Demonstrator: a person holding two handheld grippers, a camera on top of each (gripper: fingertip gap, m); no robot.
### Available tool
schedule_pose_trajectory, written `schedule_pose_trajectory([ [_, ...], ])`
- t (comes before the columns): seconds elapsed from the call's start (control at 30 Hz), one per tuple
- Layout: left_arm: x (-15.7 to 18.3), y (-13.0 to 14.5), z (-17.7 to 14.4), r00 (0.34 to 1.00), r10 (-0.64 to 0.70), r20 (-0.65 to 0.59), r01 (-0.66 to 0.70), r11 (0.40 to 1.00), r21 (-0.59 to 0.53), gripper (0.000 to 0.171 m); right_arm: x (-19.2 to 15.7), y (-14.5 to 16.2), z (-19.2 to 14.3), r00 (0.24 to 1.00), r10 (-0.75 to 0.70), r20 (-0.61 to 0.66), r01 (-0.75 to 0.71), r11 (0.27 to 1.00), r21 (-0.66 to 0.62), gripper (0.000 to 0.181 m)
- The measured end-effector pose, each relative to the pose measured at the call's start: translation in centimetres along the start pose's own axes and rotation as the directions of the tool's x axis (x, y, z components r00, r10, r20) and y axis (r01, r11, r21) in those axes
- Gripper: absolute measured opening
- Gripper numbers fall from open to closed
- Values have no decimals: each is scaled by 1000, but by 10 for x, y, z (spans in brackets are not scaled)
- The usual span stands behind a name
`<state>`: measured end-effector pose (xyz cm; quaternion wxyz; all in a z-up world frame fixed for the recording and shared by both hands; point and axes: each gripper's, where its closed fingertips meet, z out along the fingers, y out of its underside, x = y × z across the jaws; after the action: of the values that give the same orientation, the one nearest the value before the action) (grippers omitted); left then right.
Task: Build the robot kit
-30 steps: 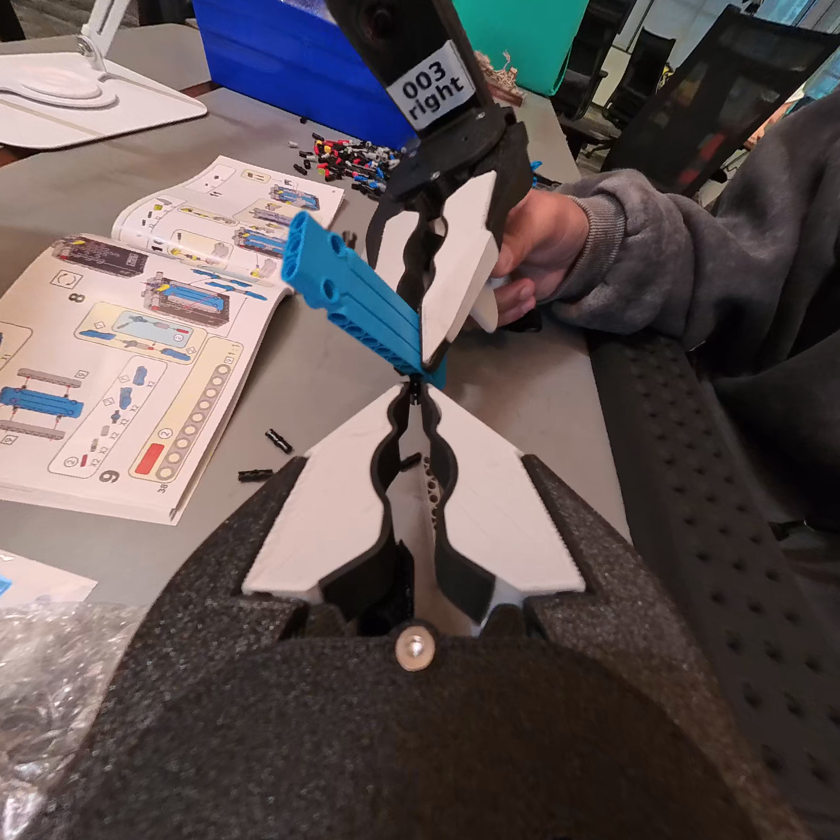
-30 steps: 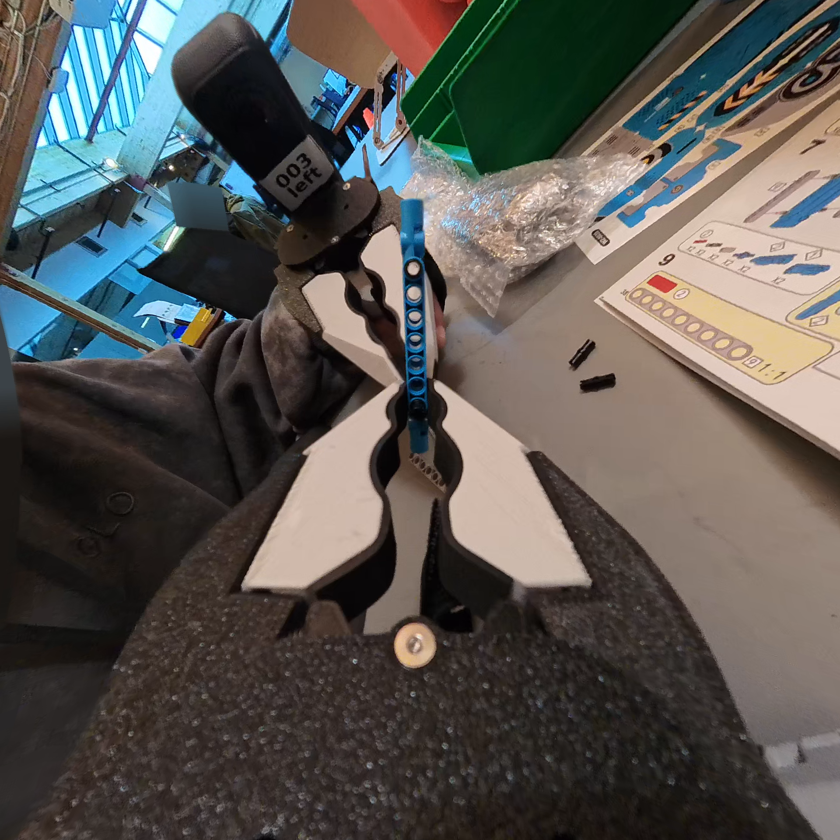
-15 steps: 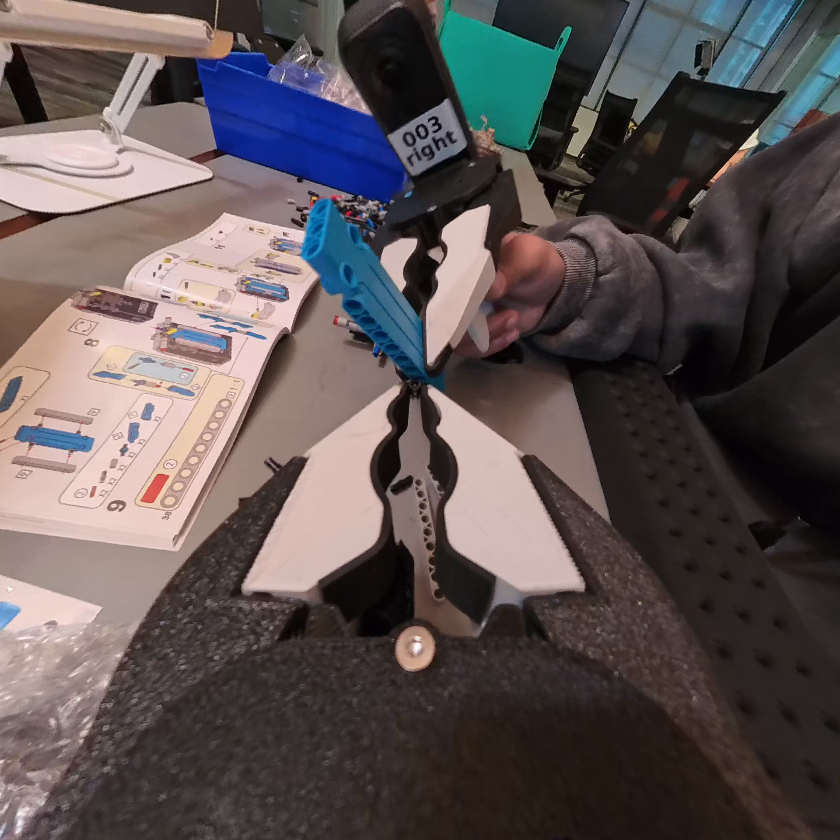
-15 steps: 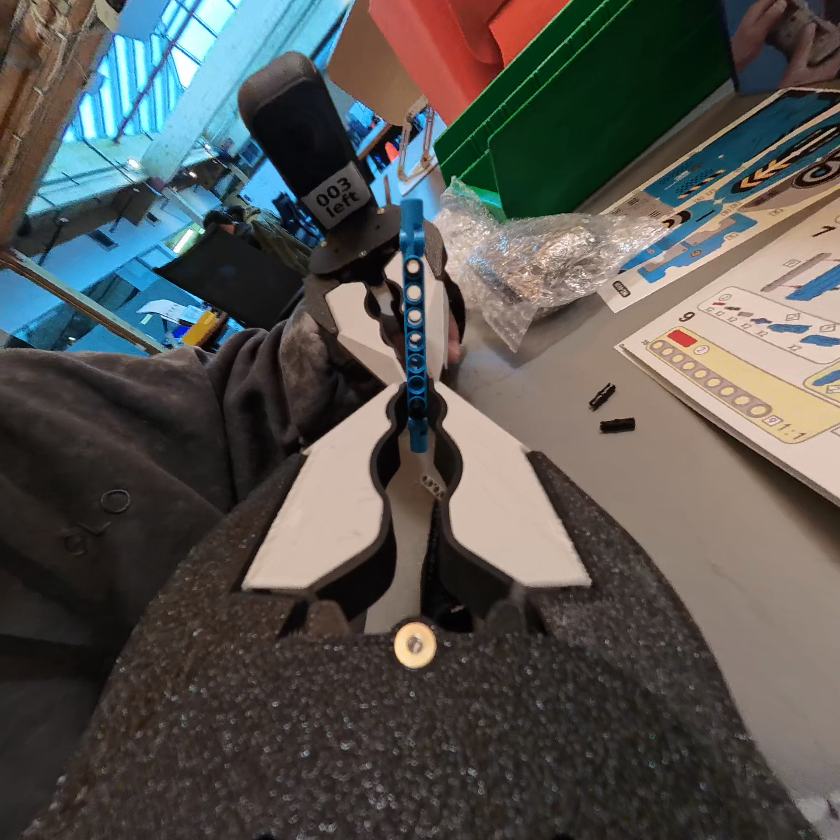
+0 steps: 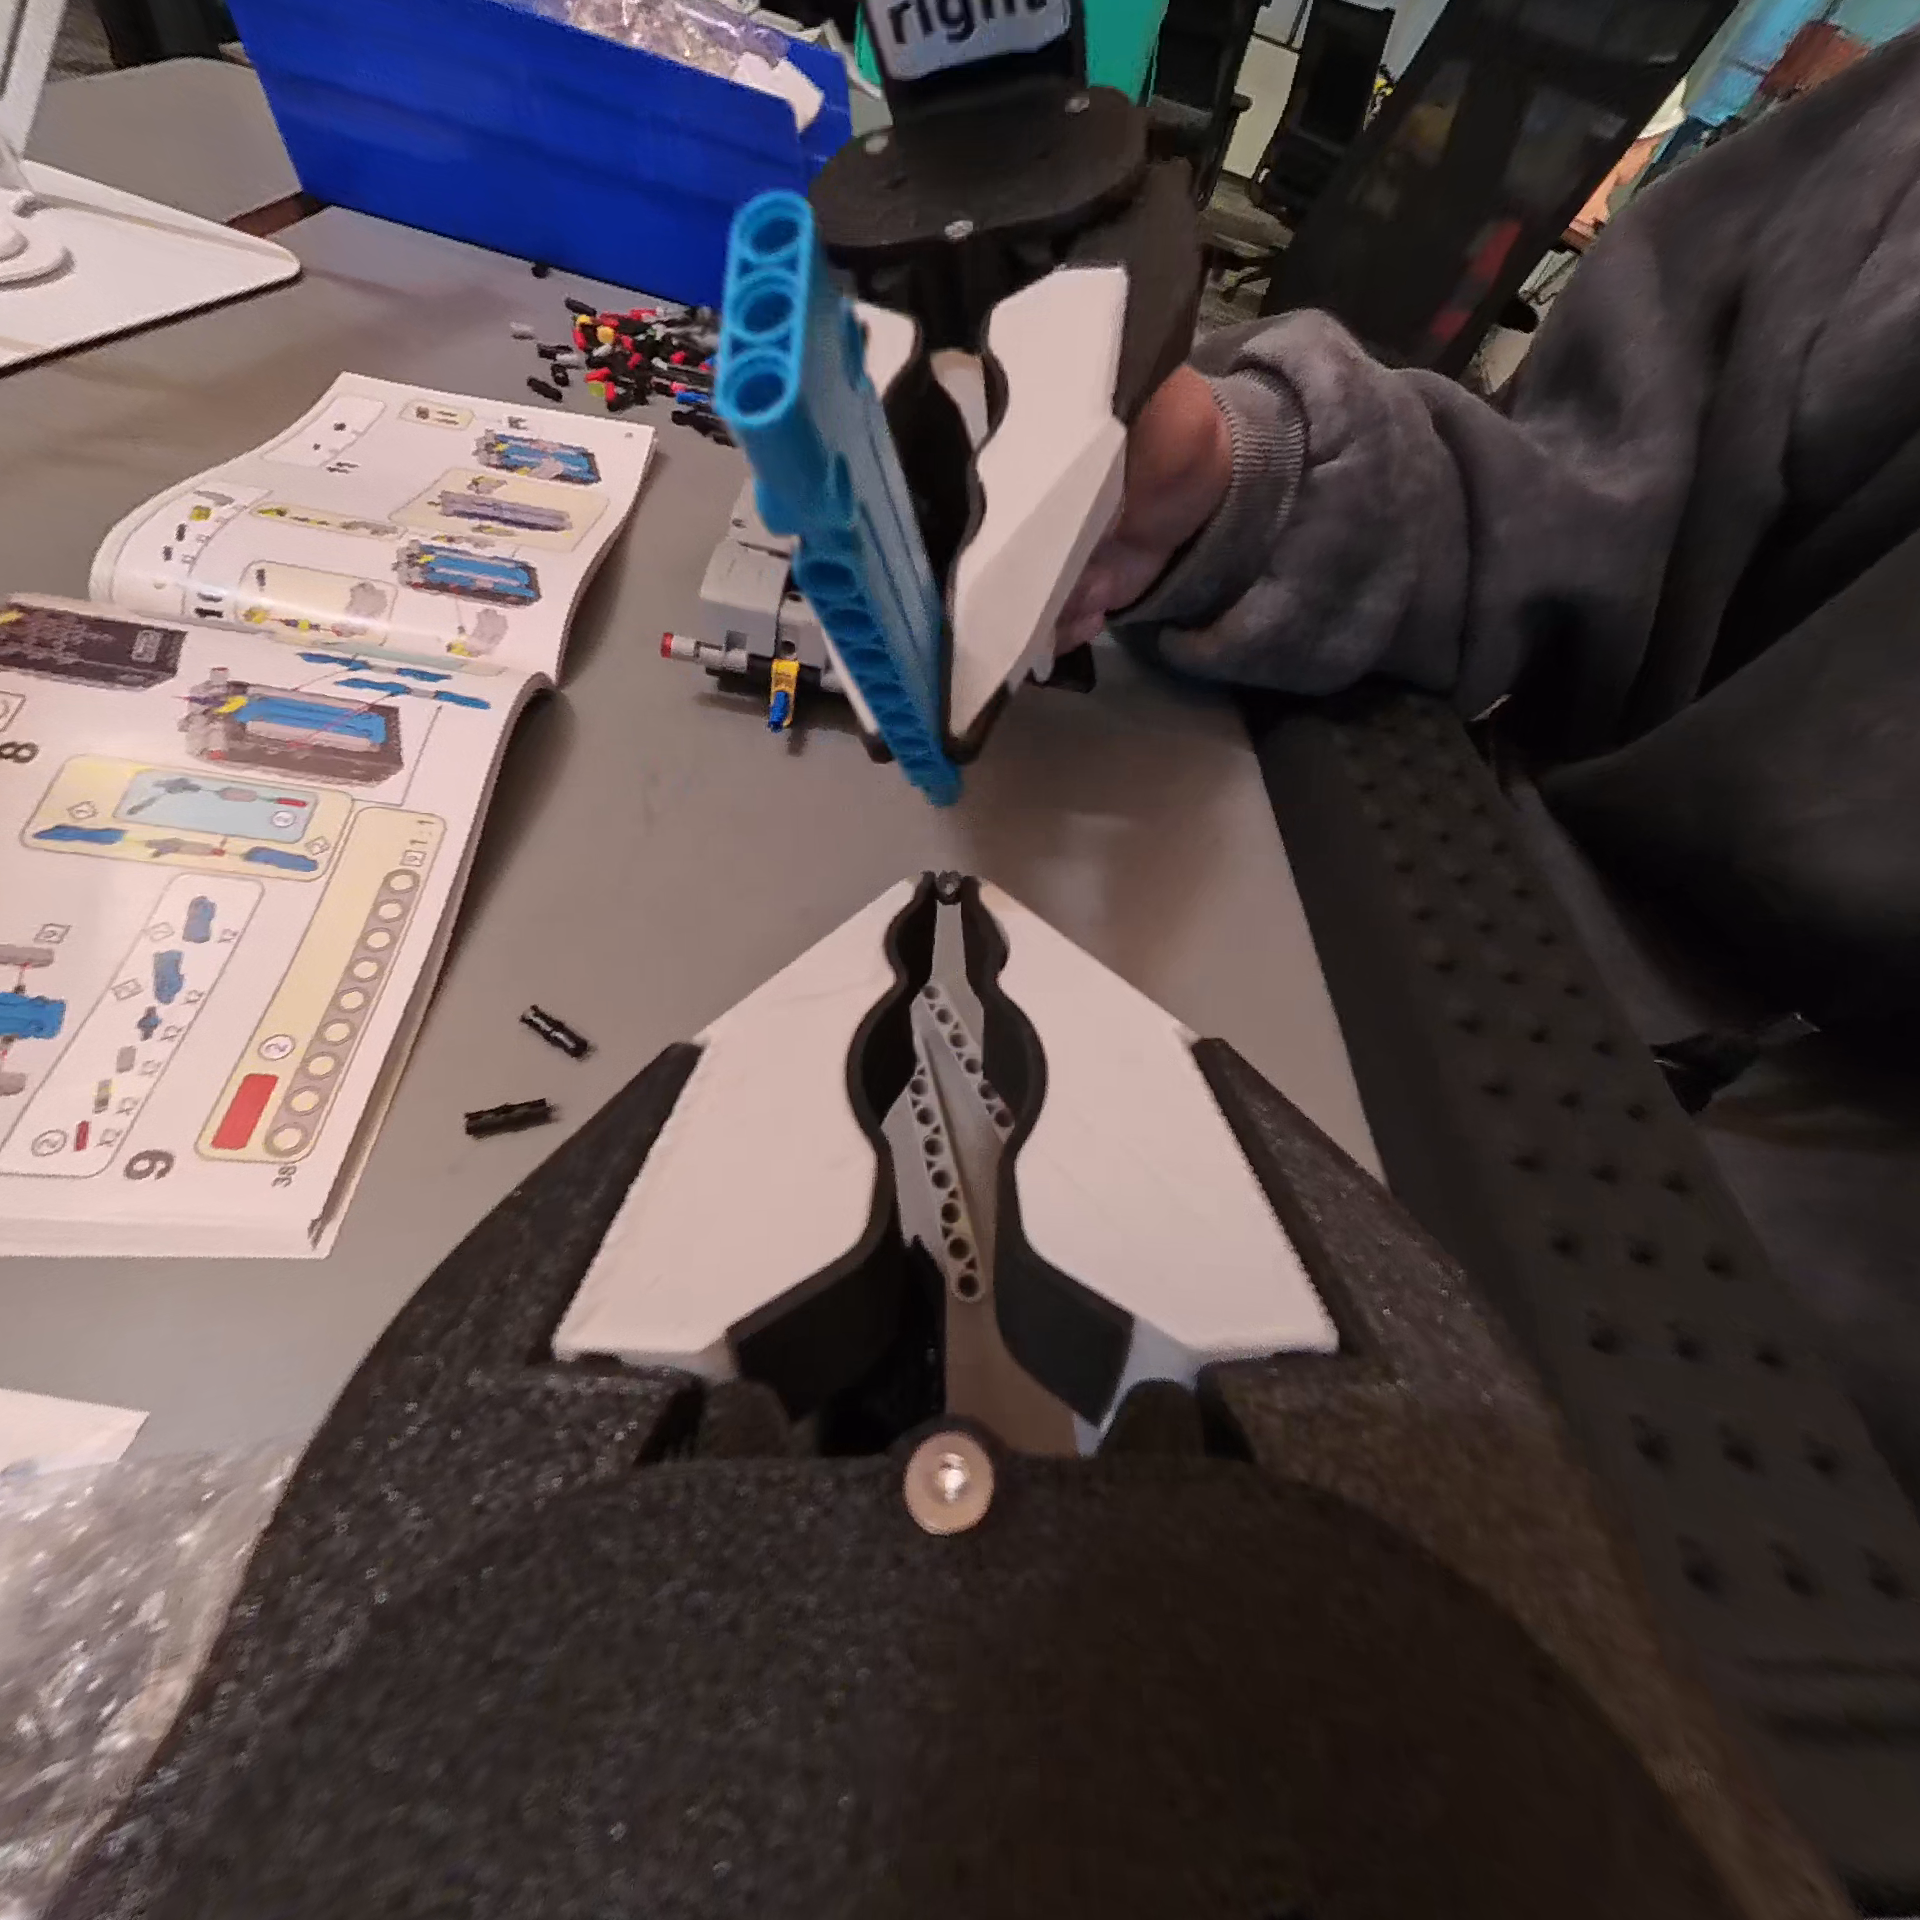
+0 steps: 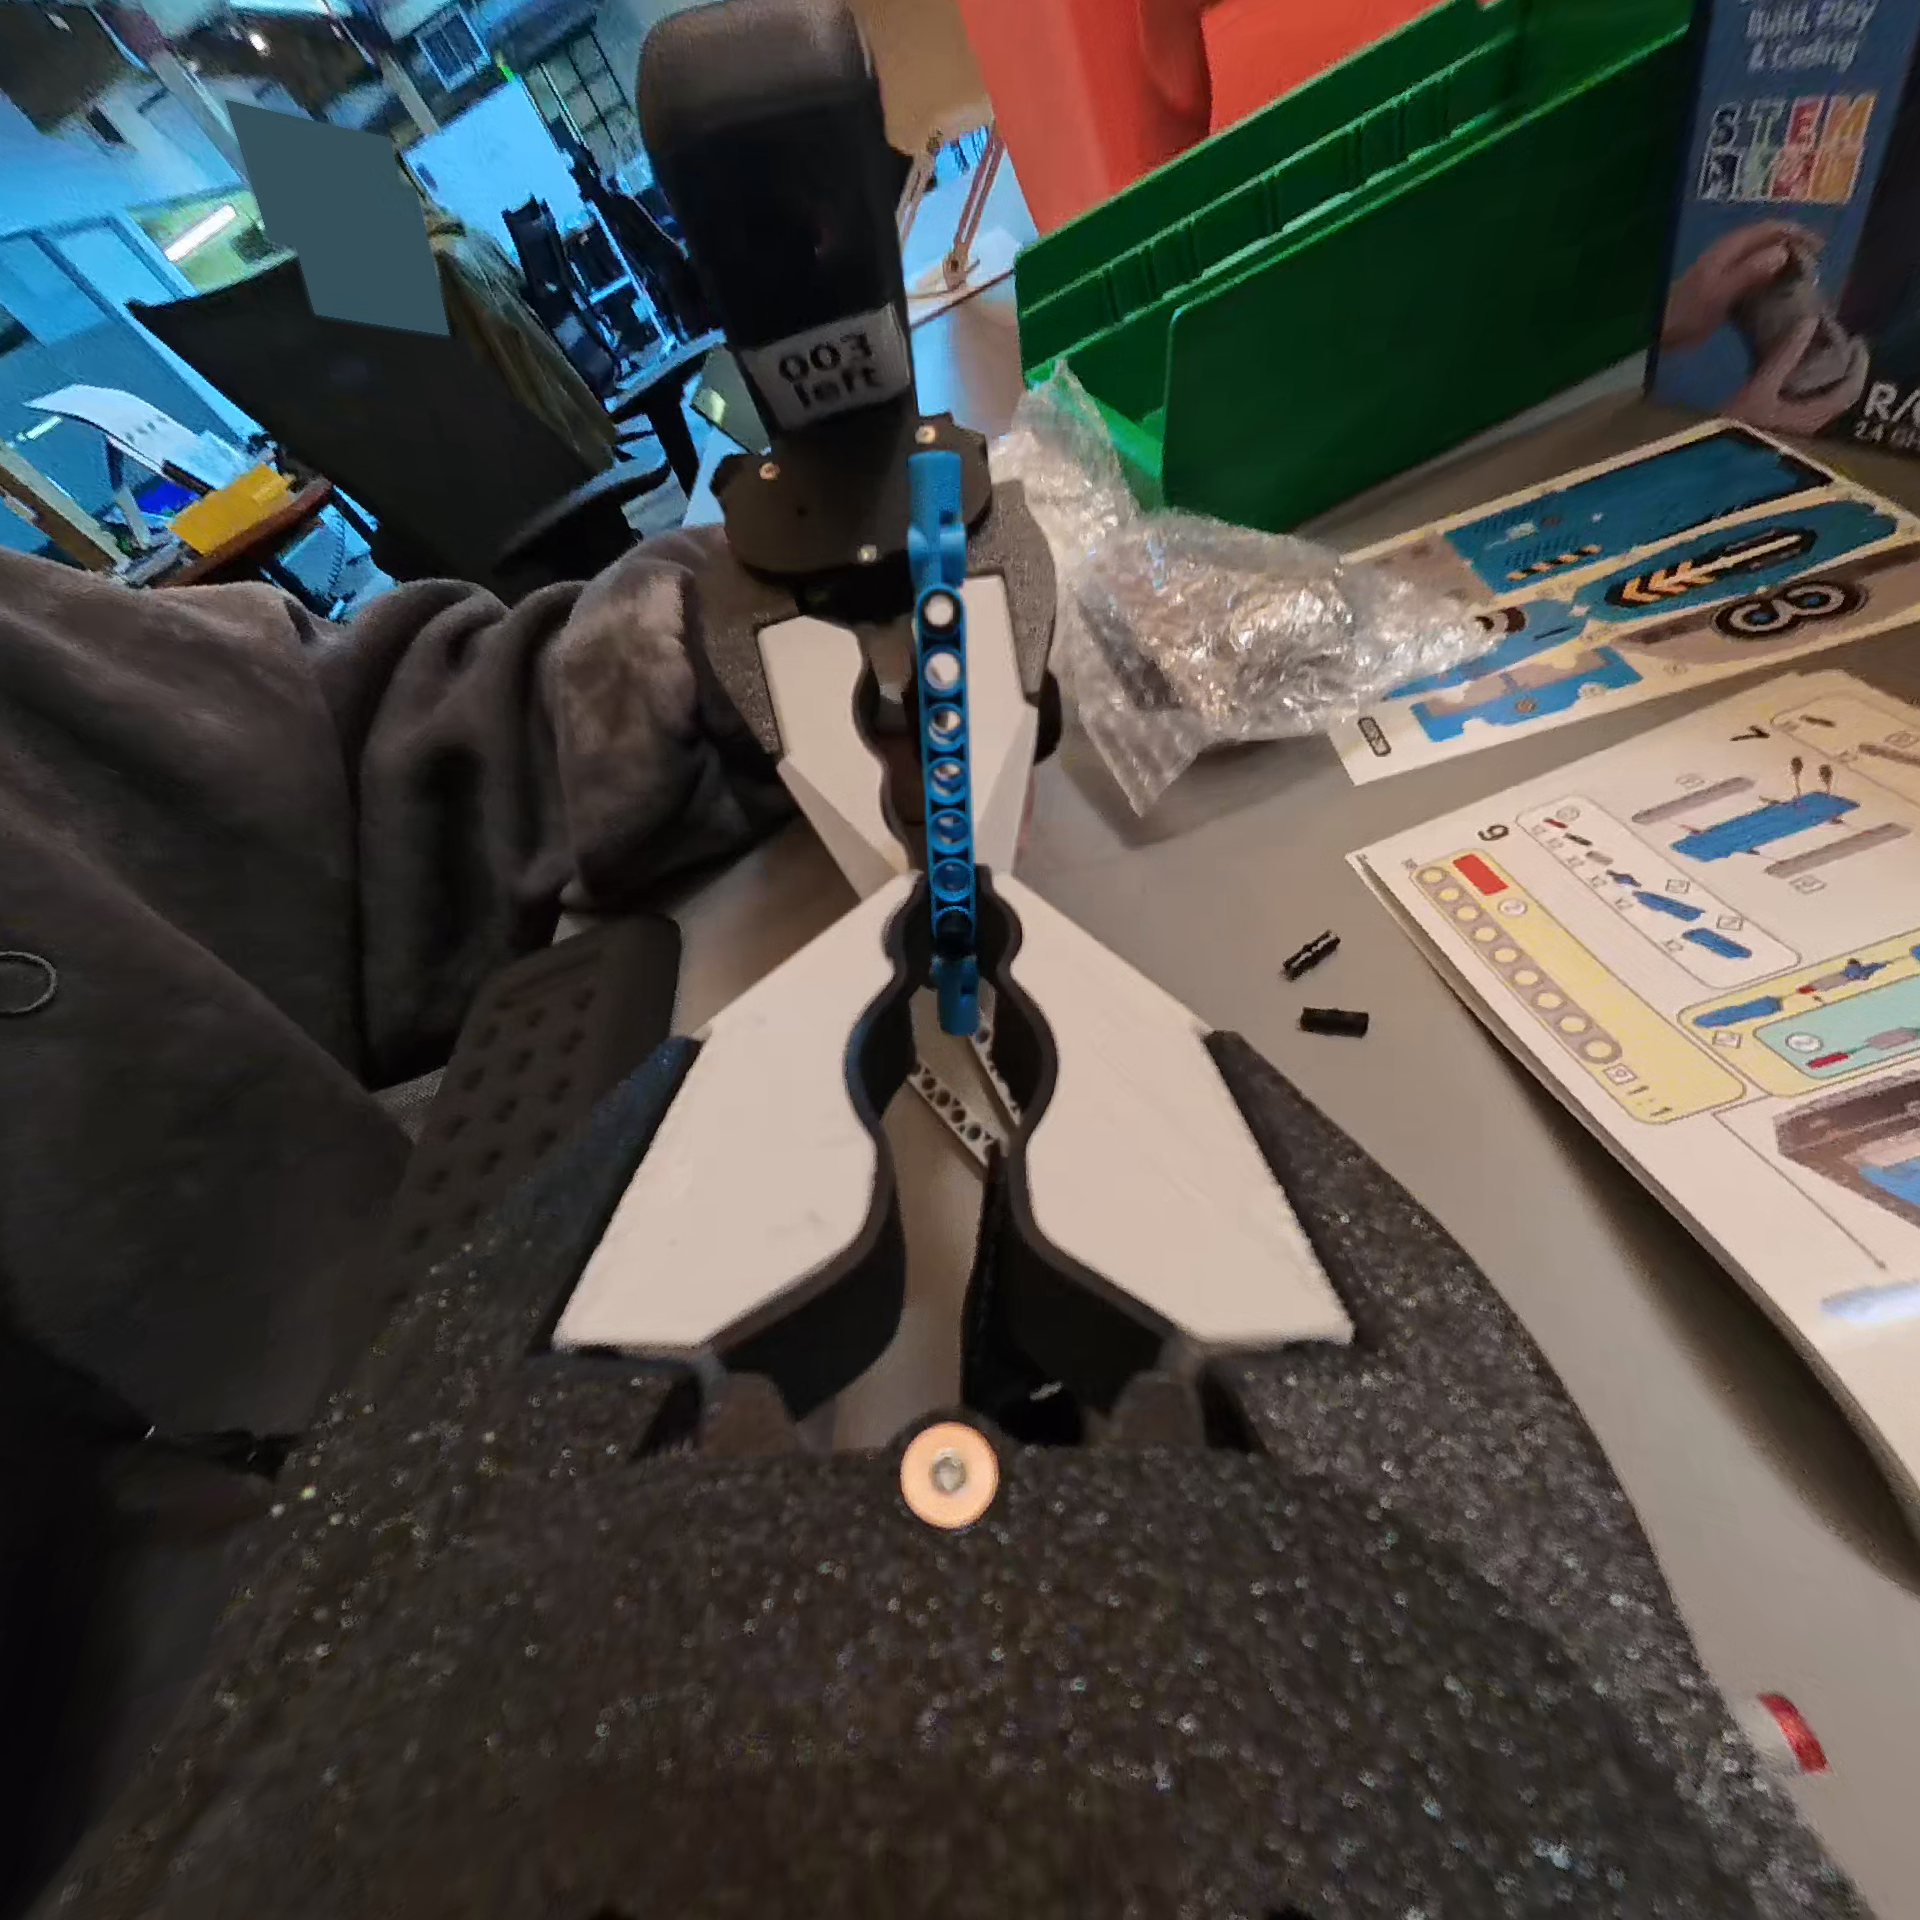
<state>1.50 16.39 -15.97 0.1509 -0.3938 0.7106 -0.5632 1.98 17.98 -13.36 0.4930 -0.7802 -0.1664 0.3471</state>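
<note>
- Half a second ago the left gripper had its tips right up against the bottom end of the blue beam. Now there's a clear gap between them in the left wrist view, so the 2 have come apart.
- Left jaws are pressed together on a tiny dark bit at the very tip. It looks like a pin, but it's too small to say for sure.
- The right gripper is pinching the blue beam near its lower end. The beam stands steeply above the table, with most of its length sticking out past the jaws.
- A small grey block model now shows on the table behind the beam.
- The surface is a grey table with an open instruction booklet and 2 loose black pins just beside it.
- A pile of small parts sits in front of a blue bin.
- The right wrist view shows a bubble wrap bag, a green bin and a sticker sheet.
- The room looks like an office, with black chairs in the background. A grey sleeve rests on the table edge.
</note>
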Motion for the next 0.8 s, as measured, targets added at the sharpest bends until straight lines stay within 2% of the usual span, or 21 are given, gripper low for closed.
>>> schedule_pose_trajectory([
  [0.07, 3, -2, 2, 1000, -2, -8, 2, 1000, 8, 3, -6, -1, 4, 999, 18, 42, -18, 1000, 13, 5],
  [0.2, 6, -4, 2, 999, -21, -28, 21, 999, 24, 3, -9, 1, 12, 999, 11, 46, -11, 1000, 12, 6],
  [0.4, 6, -13, -1, 997, -57, -51, 61, 995, 80, 3, -9, -7, 8, 996, 47, 78, -52, 997, 65, 6],
  [0.53, -2, -34, -15, 997, -76, -26, 80, 973, 216, 4, -10, -37, -16, 985, 98, 141, -130, 962, 239, 5],
  [0.6, -7, -51, -28, 995, -97, -18, 98, 937, 337, 4, -2, -40, -24, 981, 140, 131, -172, 945, 279, 5],
  [0.67, -9, -63, -36, 995, -98, 3, 88, 904, 419, 4, -4, -43, -23, 959, 207, 196, -262, 911, 319, 5],
  [0.8, -2, -72, -34, 993, -20, 112, -33, 892, 450, 4, -14, -51, -14, 879, 296, 373, -425, 841, 335, 7],
])
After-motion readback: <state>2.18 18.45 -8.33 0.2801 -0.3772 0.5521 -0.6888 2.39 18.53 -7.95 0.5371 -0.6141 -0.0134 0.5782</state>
